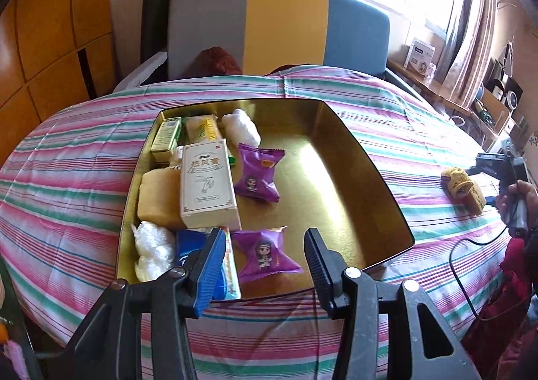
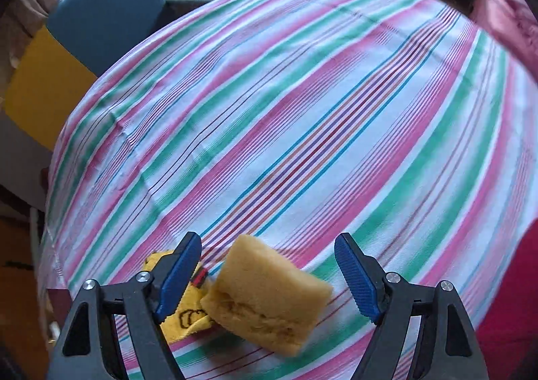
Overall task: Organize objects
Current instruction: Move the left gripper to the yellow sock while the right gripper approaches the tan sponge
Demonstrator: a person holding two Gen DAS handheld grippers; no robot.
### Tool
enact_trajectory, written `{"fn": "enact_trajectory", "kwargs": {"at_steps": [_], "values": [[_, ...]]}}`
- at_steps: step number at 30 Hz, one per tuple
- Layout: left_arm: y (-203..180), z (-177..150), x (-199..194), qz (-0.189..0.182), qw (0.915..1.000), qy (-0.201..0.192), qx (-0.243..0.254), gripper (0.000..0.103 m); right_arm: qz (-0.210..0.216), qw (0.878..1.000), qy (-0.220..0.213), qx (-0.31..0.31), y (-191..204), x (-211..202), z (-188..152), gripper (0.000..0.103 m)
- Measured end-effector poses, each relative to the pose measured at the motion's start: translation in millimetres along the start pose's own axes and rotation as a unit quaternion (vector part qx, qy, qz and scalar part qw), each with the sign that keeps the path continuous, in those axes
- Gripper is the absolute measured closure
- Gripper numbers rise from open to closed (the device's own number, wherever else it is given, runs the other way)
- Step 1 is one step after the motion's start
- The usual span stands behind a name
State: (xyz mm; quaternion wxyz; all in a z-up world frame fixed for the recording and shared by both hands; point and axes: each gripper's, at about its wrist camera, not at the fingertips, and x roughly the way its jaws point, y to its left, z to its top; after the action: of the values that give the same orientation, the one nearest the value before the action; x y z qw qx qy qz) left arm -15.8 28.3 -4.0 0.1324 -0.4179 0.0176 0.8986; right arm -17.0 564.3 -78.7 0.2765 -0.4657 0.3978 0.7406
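A gold tray (image 1: 380, 178) sits on the striped bed and holds boxes, two white wads, a sponge and two purple snack packets (image 1: 265, 254). My left gripper (image 1: 265, 245) is open and empty, hovering above the tray's near edge over one packet. My right gripper (image 2: 267, 264) is open, straddling a yellow sponge (image 2: 265, 296) that lies on the cloth beside a yellow printed cloth (image 2: 188, 312). In the left wrist view the right gripper (image 1: 497, 171) shows at the far right, next to the sponge and cloth (image 1: 464, 186).
A beige box (image 1: 206, 185), a green box (image 1: 164, 138) and a blue packet (image 1: 188, 249) fill the tray's left side. A grey, yellow and blue chair back (image 1: 279, 23) stands behind the bed. A black cable (image 1: 470, 279) trails at right.
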Motion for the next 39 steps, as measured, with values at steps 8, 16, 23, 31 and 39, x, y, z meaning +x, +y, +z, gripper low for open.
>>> {"fn": "enact_trajectory", "kwargs": {"at_steps": [8,16,23,31,39], "values": [[-24,9,4,-0.013,0.9997,0.001,0.021,0.054,0.086,0.964,0.049,-0.246,95,14,-46,0.041],[-68,33,6,-0.055,0.9968,-0.007,0.058,0.054,0.101,0.962,0.049,-0.248,95,5,-56,0.023],[-123,63,30,-0.112,0.9901,0.009,0.084,0.054,0.091,0.983,0.017,-0.158,68,0,-27,0.016],[-178,90,86,-0.138,0.9841,0.063,0.093,0.05,0.056,0.986,0.02,-0.158,63,5,-24,0.016],[-222,111,158,-0.123,0.9807,0.099,0.115,0.039,0.067,0.982,0.015,-0.175,68,2,-26,0.015]]}}
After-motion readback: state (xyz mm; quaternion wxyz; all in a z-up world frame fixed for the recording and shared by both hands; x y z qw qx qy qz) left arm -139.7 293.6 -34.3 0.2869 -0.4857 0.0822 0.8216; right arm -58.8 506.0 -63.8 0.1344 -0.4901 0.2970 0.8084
